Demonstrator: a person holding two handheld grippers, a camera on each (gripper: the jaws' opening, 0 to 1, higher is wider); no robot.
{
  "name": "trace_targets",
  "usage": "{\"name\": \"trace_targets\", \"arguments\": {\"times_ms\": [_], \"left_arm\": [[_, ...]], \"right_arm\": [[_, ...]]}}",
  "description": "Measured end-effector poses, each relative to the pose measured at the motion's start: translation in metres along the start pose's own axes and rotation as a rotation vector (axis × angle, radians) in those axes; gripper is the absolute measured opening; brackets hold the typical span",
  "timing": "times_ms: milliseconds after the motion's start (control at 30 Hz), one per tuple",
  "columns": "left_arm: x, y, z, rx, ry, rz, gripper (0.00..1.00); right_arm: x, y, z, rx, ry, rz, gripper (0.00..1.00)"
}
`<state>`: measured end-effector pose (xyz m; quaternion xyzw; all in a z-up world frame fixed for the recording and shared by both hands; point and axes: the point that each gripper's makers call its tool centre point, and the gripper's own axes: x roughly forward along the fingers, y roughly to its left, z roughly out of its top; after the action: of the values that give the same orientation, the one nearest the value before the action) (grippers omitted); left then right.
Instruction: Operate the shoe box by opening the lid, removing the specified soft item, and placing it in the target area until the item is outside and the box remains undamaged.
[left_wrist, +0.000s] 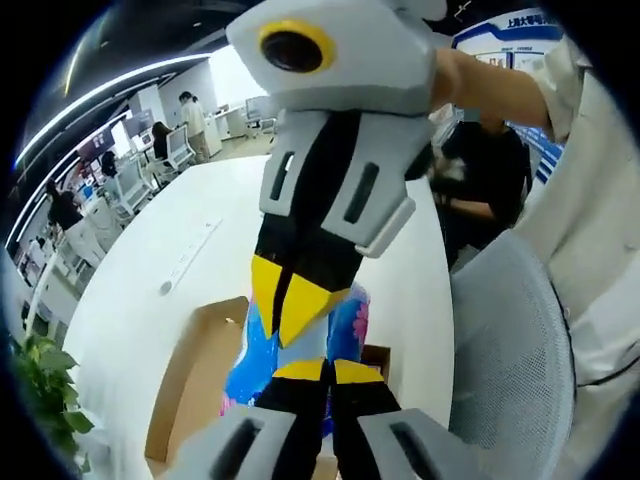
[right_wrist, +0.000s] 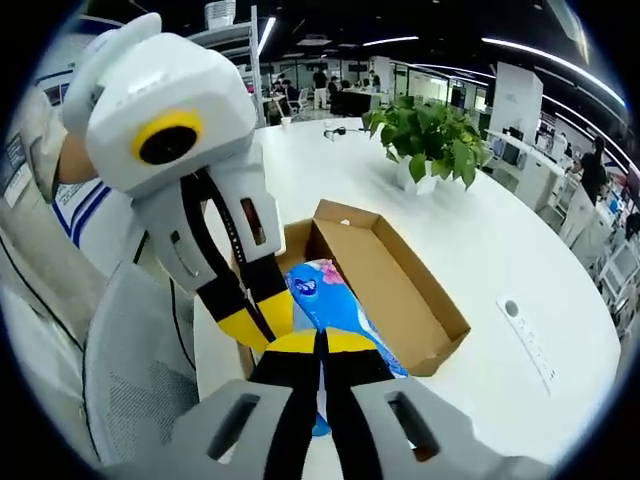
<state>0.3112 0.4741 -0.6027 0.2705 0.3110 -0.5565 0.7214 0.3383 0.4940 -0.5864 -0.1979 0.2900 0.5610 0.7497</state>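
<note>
Together both tongs (right_wrist: 322, 345) pinch the blue pack (right_wrist: 335, 305); plant (right_wrist: 430, 135) behind box (right_wrist: 400, 280).

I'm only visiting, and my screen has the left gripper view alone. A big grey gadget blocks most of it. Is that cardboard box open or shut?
Observer: Open. The right gripper view shows the cardboard box with its brown inside exposed and no lid over it.
Operator: Is anything left inside?
Observer: The far part looks bare. The blue packet covers the near end, so I cannot tell what is under it.
Operator: And the leaves at the edge of my screen?
Observer: That is a plant in a white pot, standing on the white table beyond the box.
</note>
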Motion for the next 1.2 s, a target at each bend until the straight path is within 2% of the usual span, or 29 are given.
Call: {"name": "trace_targets", "arguments": {"times_ms": [367,800,1200], "left_arm": [[0.011,-0.012,0.035,0.016,-0.041,-0.019,0.0],[0.037,-0.028,0.071,0.048,-0.062,-0.075,0.0],[0.061,-0.038,0.096,0.079,-0.069,-0.119,0.0]], "right_arm": [[-0.032,-0.006,-0.012,0.023,-0.002,-0.008,0.0],[-0.061,-0.015,-0.045,0.05,0.03,-0.013,0.0],[-0.091,-0.03,-0.07,0.089,0.05,-0.019,0.0]]}}
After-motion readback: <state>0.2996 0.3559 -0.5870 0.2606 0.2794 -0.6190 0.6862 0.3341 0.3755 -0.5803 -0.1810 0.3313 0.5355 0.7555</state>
